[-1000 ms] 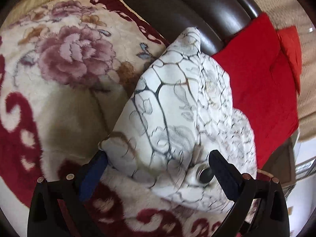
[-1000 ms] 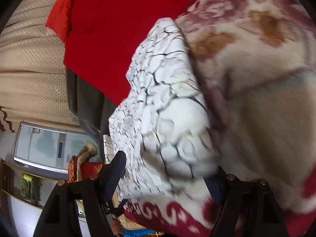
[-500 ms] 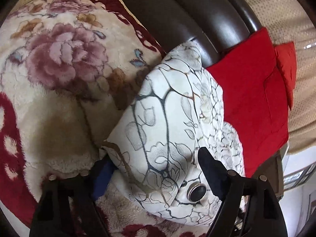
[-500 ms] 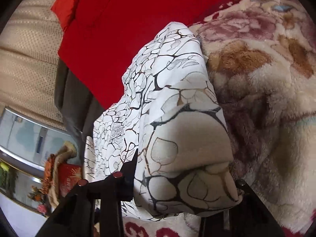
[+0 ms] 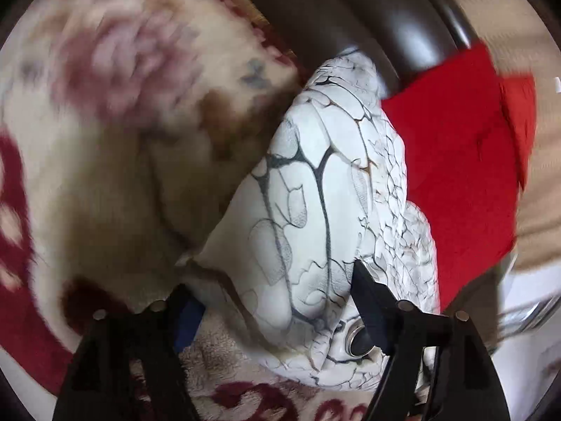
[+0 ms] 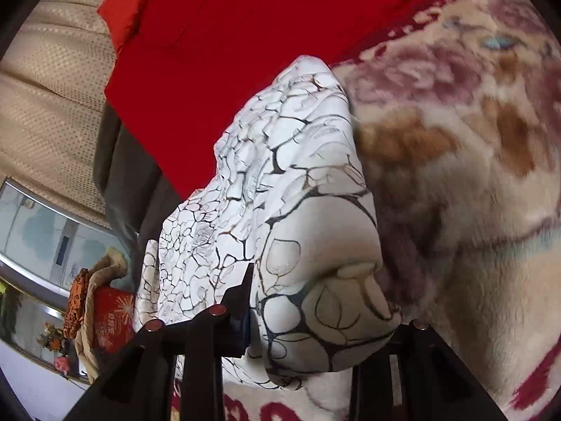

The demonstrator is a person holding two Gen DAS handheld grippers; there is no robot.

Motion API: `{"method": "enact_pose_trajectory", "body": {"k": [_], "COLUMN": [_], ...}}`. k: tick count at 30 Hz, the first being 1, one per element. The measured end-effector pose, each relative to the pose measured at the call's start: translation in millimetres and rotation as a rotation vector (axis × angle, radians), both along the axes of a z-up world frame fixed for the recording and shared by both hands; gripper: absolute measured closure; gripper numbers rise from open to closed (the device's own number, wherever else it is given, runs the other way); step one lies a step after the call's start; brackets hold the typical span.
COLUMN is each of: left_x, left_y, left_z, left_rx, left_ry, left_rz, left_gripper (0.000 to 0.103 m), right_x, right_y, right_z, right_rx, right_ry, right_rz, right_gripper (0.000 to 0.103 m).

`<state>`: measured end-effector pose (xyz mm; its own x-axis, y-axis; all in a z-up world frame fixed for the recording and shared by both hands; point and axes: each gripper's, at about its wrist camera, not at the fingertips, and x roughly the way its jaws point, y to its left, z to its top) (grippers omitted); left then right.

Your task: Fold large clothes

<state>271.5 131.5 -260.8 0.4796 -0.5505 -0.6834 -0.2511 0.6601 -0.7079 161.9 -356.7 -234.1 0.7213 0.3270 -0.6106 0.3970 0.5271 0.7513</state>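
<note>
A white garment with a black crackle print (image 5: 326,210) hangs bunched over a floral plush blanket (image 5: 105,140). My left gripper (image 5: 277,312) is shut on a thick fold of it, with a dark round button (image 5: 359,342) showing by the right finger. In the right wrist view the same garment (image 6: 280,210) is bunched between my right gripper's fingers (image 6: 315,322), which are shut on its end. The right finger there is mostly hidden by cloth.
A red cloth (image 5: 455,175) lies beyond the garment on a dark rounded sofa back (image 5: 368,17). A beige curtain (image 6: 52,105) hangs at the left, with a cabinet and red box (image 6: 112,319) below it. The blanket (image 6: 473,175) fills the right.
Both grippers have lifted and shifted with the garment still clamped. The left view has swung, blurring the blanket. The right gripper's hold on the cloth end is unchanged.
</note>
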Motion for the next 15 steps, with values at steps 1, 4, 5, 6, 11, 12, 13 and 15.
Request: {"method": "enact_pose_trajectory", "body": {"k": [1,4,5,6,11,12,13,15], "left_x": [0,3,4,6,10,9,6,0], "left_y": [3,4,3,2,-16,-16,-16,-14], "left_z": [-1,4,4,5,8,12,18,29], "left_rx": [-0.02,-0.046,-0.055,-0.064,-0.022,-0.019,-0.015,-0.008], "left_ry": [-0.004,-0.012,-0.021,-0.031,-0.084,-0.096,-0.118,-0.154], "left_rz": [0.011,0.004,-0.001,-0.009,-0.048,-0.051,-0.057,-0.067], "left_gripper": [0.025,0.025,0.027,0.027,0.073,0.077,0.079,0.082], "right_x": [0,3,5,9,33,33,32,29], "right_y": [-4,-12,-13,-15,5,7,11,18], "right_z": [-2,-7,-9,-13,-2,4,11,29], "right_rx": [0.046,0.141,0.158,0.163,0.018,-0.013,-0.051,-0.124], "right_ry": [0.004,-0.016,-0.024,-0.028,-0.017,-0.029,-0.04,-0.064], "right_rz": [-0.012,-0.047,-0.058,-0.061,0.003,0.015,0.022,0.035], "right_gripper": [0.052,0.032,0.03,0.03,0.054,0.068,0.071,0.074]}}
